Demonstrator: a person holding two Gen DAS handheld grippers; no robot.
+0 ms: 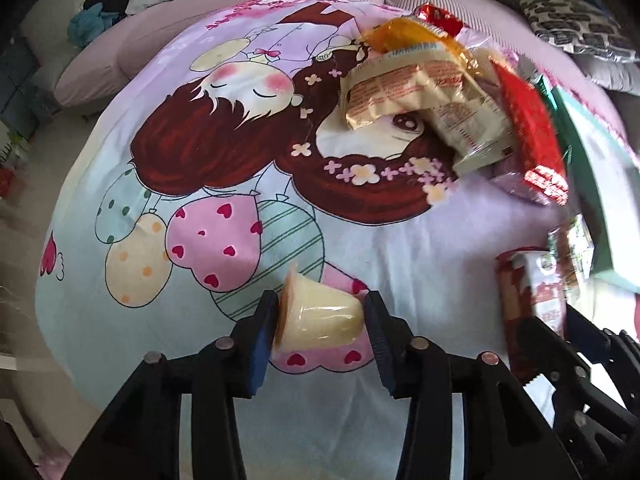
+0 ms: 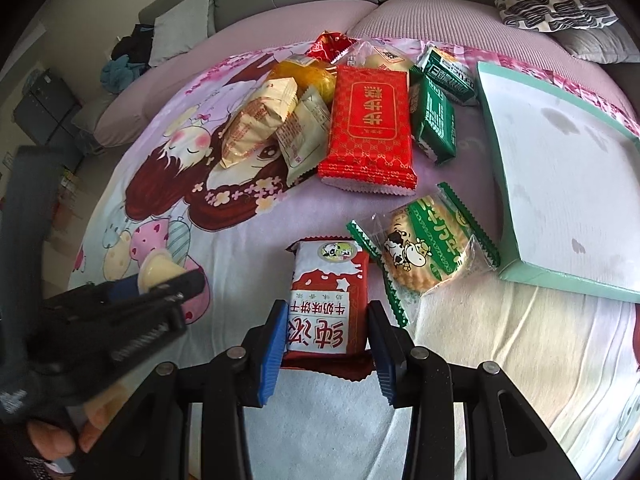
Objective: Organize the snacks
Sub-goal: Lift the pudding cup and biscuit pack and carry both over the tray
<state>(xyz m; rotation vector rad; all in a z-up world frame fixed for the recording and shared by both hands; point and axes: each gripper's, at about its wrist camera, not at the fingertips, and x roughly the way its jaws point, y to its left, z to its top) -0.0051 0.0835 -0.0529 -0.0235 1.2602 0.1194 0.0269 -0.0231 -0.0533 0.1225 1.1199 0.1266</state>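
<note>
Left gripper (image 1: 320,322): jelly cup (image 1: 316,312) held between pads, lying on side, rim toward left pad, low over cartoon bedsheet (image 1: 360,248). Right gripper (image 2: 328,340): jaws clamped on red-white biscuit packet (image 2: 328,300), long axis pointing away along fingers. Teal tray (image 2: 560,152) seen up-right of right gripper, nearer that hand; remaining snack pile (image 2: 360,120) beyond, left of tray.

The near part of the bed cover (image 2: 500,360) lies bare and open to pass. Toward the far edge a heap of snack packets (image 2: 360,120) blocks the middle, the green-rimmed box lid (image 2: 560,168) fills the right side, and a biscuit packet (image 2: 424,248) lies between.
</note>
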